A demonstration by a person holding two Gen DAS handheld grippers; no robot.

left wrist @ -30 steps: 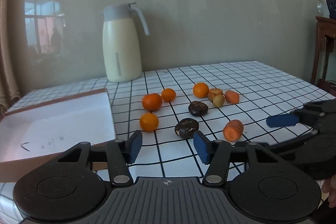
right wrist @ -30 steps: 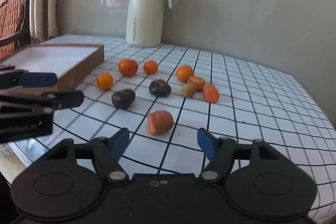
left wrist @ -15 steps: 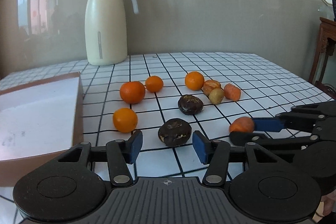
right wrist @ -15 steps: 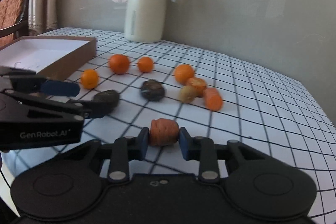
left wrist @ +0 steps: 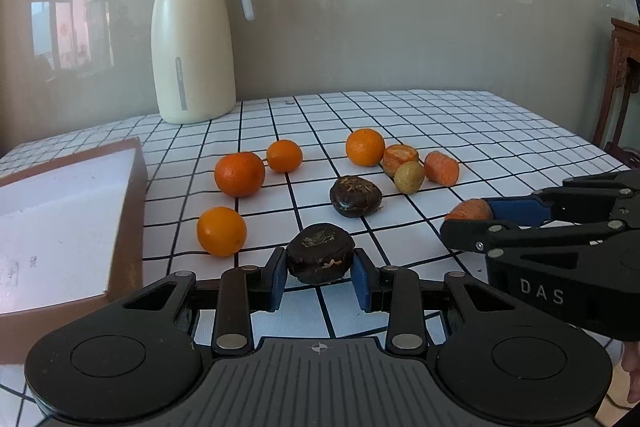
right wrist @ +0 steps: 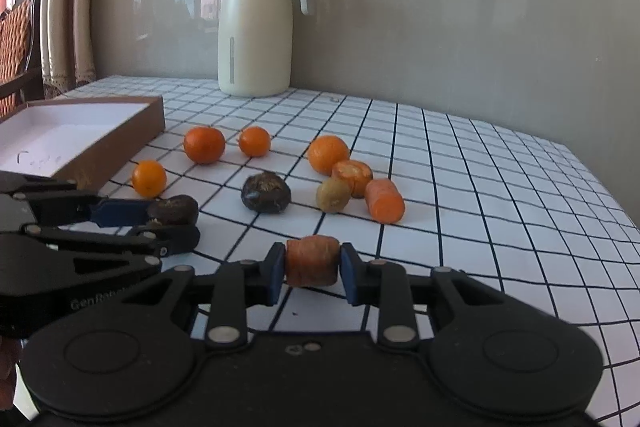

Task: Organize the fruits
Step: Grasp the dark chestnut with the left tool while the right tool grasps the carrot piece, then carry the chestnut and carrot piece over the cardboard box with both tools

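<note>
My left gripper [left wrist: 320,277] is shut on a dark brown water chestnut [left wrist: 321,253] low over the checked tablecloth. My right gripper [right wrist: 312,269] is shut on an orange carrot chunk [right wrist: 311,259], which also shows in the left wrist view [left wrist: 469,210]. On the cloth lie several oranges [left wrist: 239,174], a second dark chestnut [left wrist: 355,196], a small yellowish fruit [left wrist: 409,177] and two more carrot pieces [left wrist: 441,167]. A shallow brown box with a white inside [left wrist: 136,211] stands at the left.
A cream thermos jug [left wrist: 192,43] stands at the back by the wall. The table edge runs along the right [right wrist: 600,187]. A wooden chair [right wrist: 20,39] stands beyond the table's left end.
My left gripper moved forward and closed on the near chestnut. My right gripper closed on the carrot chunk half a second ago and still holds it.
</note>
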